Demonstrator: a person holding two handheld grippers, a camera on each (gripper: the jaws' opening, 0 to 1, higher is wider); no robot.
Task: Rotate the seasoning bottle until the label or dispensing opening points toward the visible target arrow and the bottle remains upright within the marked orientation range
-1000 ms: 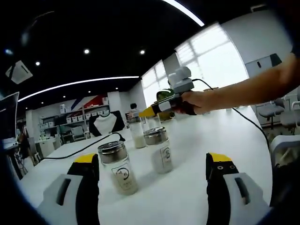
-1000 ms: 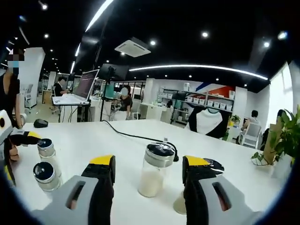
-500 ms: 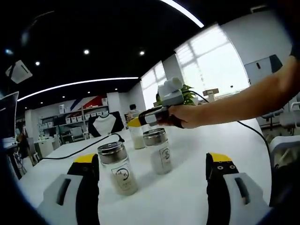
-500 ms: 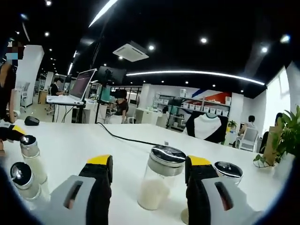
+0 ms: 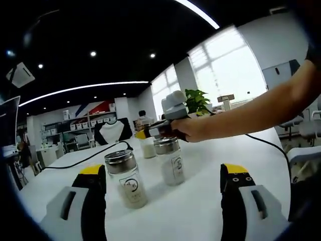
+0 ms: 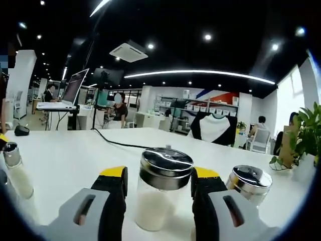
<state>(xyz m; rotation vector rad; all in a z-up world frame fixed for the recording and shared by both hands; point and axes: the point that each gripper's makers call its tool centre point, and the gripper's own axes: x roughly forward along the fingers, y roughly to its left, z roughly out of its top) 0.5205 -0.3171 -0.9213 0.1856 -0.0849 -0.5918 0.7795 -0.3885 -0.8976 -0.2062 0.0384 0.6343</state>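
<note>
Three glass seasoning bottles with steel caps stand upright on the white table (image 5: 200, 206). In the left gripper view, two of them, a labelled bottle (image 5: 126, 179) and a second bottle (image 5: 169, 161), stand ahead of my left gripper (image 5: 164, 169), which is wide open and holds nothing. Behind them a hand holds my right gripper (image 5: 145, 135) at the far bottle (image 5: 147, 147). In the right gripper view that bottle (image 6: 161, 193), part full of white powder, stands between the jaws of my right gripper (image 6: 159, 173). A small gap shows at its left side.
Another capped bottle (image 6: 249, 183) stands just right of my right gripper, and one more (image 6: 14, 165) sits far left. A black cable (image 6: 116, 143) crosses the table behind. A potted plant (image 6: 307, 135) is at the right edge. A laptop (image 6: 70, 93) and seated people are farther back.
My right gripper has moved forward and lower, so the far bottle now sits between its jaws, which have narrowed a little. My left gripper has stayed put.
</note>
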